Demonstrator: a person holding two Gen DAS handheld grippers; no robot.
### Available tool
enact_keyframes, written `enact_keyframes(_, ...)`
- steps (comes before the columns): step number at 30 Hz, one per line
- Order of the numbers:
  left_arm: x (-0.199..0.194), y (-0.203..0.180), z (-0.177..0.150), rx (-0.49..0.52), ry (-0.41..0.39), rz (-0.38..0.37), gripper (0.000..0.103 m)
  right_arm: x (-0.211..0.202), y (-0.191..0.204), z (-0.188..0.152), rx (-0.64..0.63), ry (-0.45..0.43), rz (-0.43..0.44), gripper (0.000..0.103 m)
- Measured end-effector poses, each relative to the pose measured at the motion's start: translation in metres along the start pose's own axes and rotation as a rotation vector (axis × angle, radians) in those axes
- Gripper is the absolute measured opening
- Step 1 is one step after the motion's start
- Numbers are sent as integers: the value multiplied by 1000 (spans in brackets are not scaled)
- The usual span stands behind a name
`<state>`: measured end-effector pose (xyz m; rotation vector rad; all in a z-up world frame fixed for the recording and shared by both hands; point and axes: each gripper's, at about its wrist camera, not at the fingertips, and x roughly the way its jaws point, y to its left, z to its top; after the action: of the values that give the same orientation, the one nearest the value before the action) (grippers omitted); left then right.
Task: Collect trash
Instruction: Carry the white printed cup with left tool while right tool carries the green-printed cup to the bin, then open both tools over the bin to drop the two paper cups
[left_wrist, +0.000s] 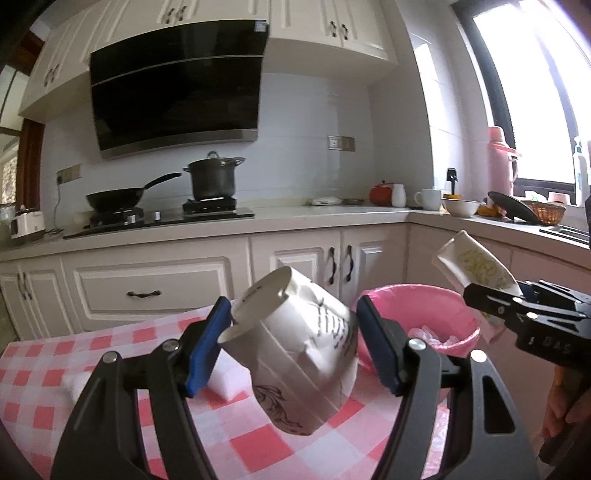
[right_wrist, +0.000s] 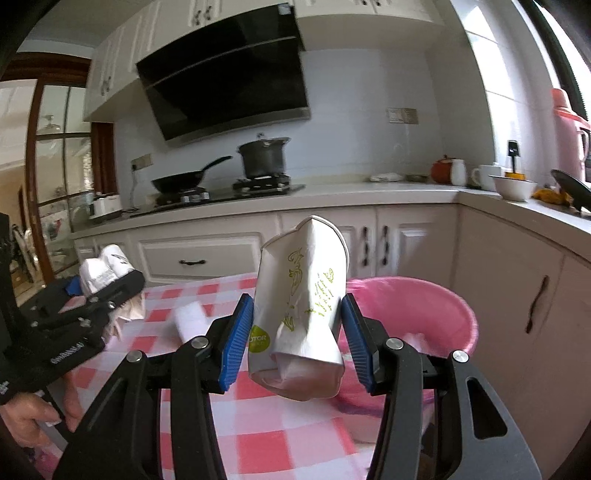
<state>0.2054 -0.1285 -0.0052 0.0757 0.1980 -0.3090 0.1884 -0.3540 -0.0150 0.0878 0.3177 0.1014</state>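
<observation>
The desk (left_wrist: 258, 435), under pink-checked cloth, has a pink-lined trash bin (left_wrist: 417, 295) at its far right edge. The left gripper (left_wrist: 291, 343) jaws pinch a crumpled paper cup (left_wrist: 295, 347); the right gripper (right_wrist: 297, 332) jaws clamp a flattened cup (right_wrist: 303, 295) near the bin. Both look light, soft, easily crushed; mid-body holds suit them

Left gripper (left_wrist: 291, 345): raised, blue pads (left_wrist: 202, 349) pressed from both sides against a crumpled cup (left_wrist: 295, 354), which is held tilted. Right gripper (right_wrist: 297, 341): raised beside it, pads (right_wrist: 236, 341) clamped on a flattened cup (right_wrist: 301, 314) held upright. A bare hand (right_wrist: 35, 415) is seen gripping the left handle.
</observation>
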Motion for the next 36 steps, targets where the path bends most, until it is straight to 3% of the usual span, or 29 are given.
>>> enact_keyframes(12, 106, -65, 21, -4, 25, -188, 68, 54, -93, 0, 55, 74, -69, 48)
enact_keyframes(18, 166, -93, 25, -36, 67, -245, 68, 89, -127, 0, 82, 113, -78, 50)
enact_keyframes(25, 218, -105, 17, -101, 131, -281, 68, 115, -150, -6, 102, 138, -67, 52)
enact_keyframes(28, 231, -106, 11, -115, 152, -274, 72, 117, -157, -8, 117, 134, -65, 65)
enact_keyframes(36, 227, -90, 2, -139, 171, -241, 80, 93, -158, -13, 138, 106, -87, 65)
